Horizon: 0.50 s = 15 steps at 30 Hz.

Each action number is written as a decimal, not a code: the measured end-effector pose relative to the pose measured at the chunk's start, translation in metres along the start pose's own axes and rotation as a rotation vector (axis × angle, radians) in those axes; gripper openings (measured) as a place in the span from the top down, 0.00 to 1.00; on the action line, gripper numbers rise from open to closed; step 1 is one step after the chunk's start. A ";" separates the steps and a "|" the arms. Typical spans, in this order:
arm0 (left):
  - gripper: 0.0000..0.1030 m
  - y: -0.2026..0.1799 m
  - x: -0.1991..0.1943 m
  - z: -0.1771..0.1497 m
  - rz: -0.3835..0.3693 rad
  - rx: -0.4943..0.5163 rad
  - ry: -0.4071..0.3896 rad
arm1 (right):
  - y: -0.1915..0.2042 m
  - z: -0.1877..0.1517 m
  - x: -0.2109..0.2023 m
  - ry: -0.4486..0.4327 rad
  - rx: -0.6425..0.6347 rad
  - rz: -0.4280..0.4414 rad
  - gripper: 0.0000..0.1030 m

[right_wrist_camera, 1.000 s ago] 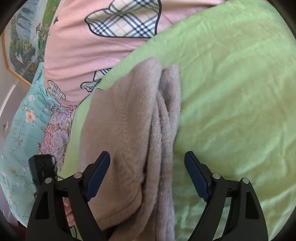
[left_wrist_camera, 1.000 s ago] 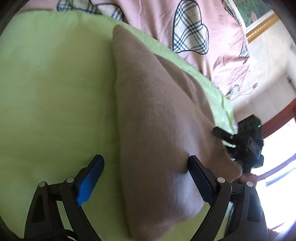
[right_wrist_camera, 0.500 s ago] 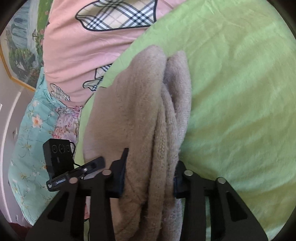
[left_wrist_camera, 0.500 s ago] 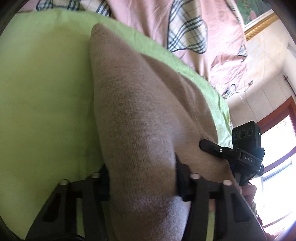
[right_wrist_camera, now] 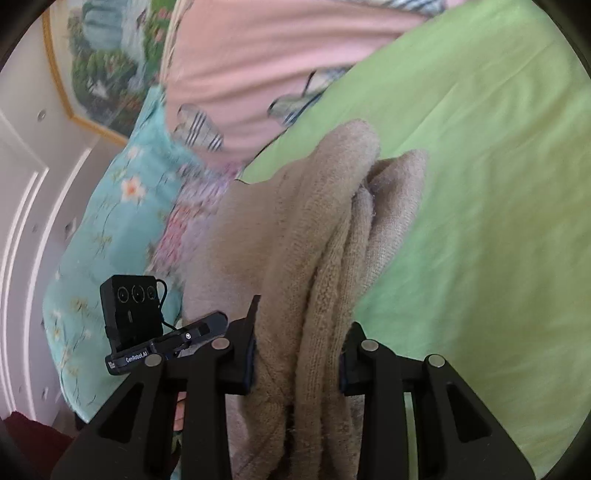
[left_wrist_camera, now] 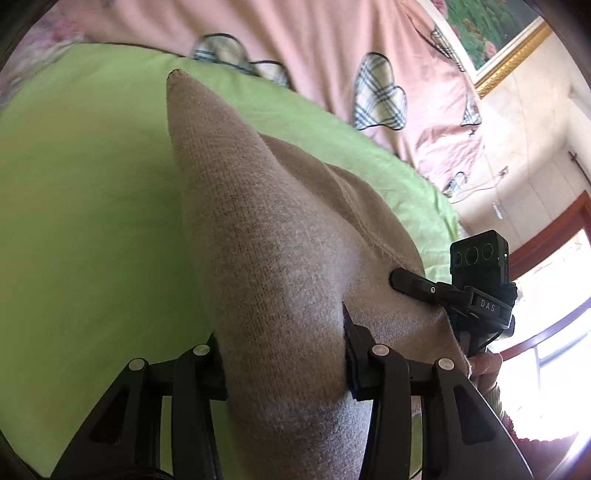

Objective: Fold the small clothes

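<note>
— Two grips on one garment: the beige knitted sweater (left_wrist_camera: 266,258) is bunched up and lifted at its near end, while its far end trails onto the lime-green bedsheet (left_wrist_camera: 81,206).

— How are the fingers set?

— The left gripper (left_wrist_camera: 282,354) has its fingers squeezed partway in on a thick fold of knit. The right gripper (right_wrist_camera: 297,354) is pinched the same way on several stacked layers. Both sets of jaws have just been closing, wool between them.

— Why both at that end?

— I'd guess so the edge comes up level and the fold lands straight.

— And around it?

— A pink quilt with plaid hearts (left_wrist_camera: 332,48) lies past the sheet, a turquoise floral cover (right_wrist_camera: 110,229) off the side, and a gold-framed painting (left_wrist_camera: 491,33) hangs behind.
</note>
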<state>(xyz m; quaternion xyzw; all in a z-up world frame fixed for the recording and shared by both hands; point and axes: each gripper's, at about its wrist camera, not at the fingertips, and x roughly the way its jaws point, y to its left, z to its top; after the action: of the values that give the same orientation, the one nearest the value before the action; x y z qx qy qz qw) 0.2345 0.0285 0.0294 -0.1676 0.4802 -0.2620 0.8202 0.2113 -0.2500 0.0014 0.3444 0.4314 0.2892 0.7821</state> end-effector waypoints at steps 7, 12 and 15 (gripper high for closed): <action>0.51 0.042 -0.012 -0.037 0.014 -0.040 0.022 | 0.007 -0.033 0.035 0.050 0.014 0.022 0.68; 0.28 0.064 0.000 -0.053 -0.003 -0.123 0.018 | -0.016 -0.041 0.046 0.078 0.055 -0.036 0.61; 0.25 0.072 -0.013 -0.058 -0.016 -0.151 0.005 | -0.016 -0.041 0.036 0.069 0.061 -0.097 0.40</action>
<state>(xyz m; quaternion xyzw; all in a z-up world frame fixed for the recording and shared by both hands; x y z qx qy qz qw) 0.1983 0.0927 -0.0275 -0.2324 0.4991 -0.2321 0.8019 0.1941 -0.2204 -0.0444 0.3364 0.4830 0.2493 0.7690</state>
